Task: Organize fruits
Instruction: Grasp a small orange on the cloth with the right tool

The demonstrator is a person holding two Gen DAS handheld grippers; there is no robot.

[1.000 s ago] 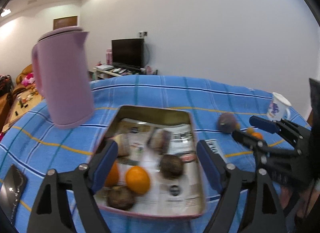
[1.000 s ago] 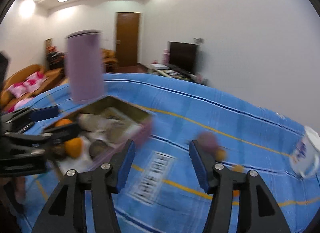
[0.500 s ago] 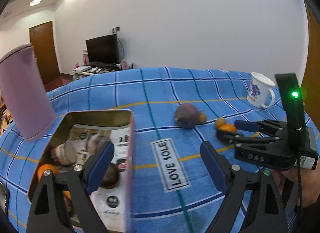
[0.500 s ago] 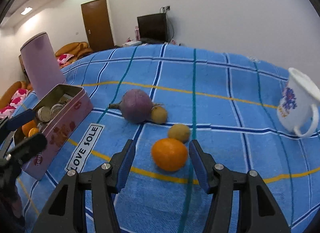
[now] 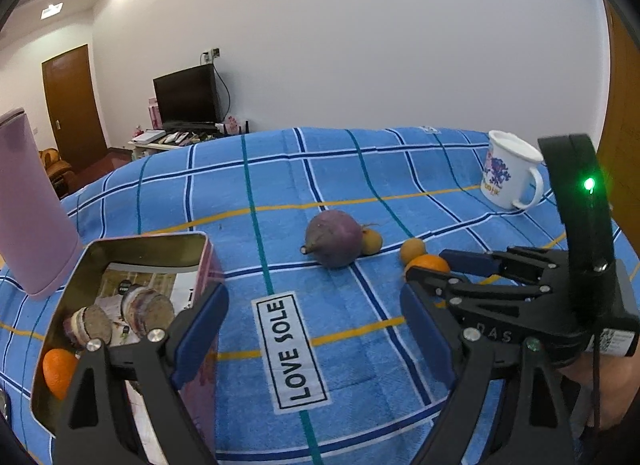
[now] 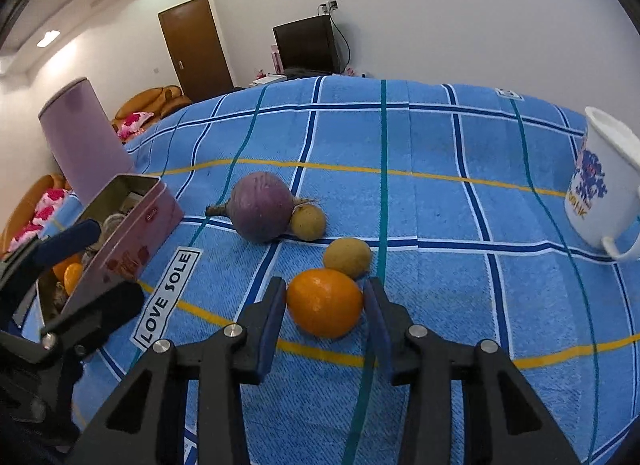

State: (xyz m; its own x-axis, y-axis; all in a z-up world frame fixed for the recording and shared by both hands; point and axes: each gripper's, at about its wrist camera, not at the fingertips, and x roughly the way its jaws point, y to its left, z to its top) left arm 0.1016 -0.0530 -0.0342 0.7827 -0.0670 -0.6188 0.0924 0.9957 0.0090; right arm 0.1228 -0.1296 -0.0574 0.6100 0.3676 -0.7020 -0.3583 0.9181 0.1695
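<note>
The orange (image 6: 324, 308) lies on the blue checked cloth (image 6: 420, 137) between the fingers (image 6: 272, 325) of the right gripper (image 6: 325, 323), which are closing; the left pad stands at the fruit's skin and the right pad just beside it, and firm contact cannot be confirmed. The fruit is round, glossy and finely dimpled. Just behind it sits a small dull tan fruit (image 6: 347, 258), and beyond that a second tan fruit (image 6: 307, 222) touches a large purple root vegetable (image 6: 262, 206) with a stubby stem end. The cloth is a coarse woven textile with dark blue, teal and yellow lines and a sewn label reading LOVE SOLE (image 6: 167, 301). The left gripper (image 5: 314, 339) hangs with its fingers wide apart and nothing between them, near the open pink metal tin (image 5: 200, 261), rectangular with rounded corners, which holds oranges and brownish round items. A matte lilac jug (image 5: 30, 205) stands behind the tin; a white printed mug (image 5: 508, 175) stands well apart to the right.
</note>
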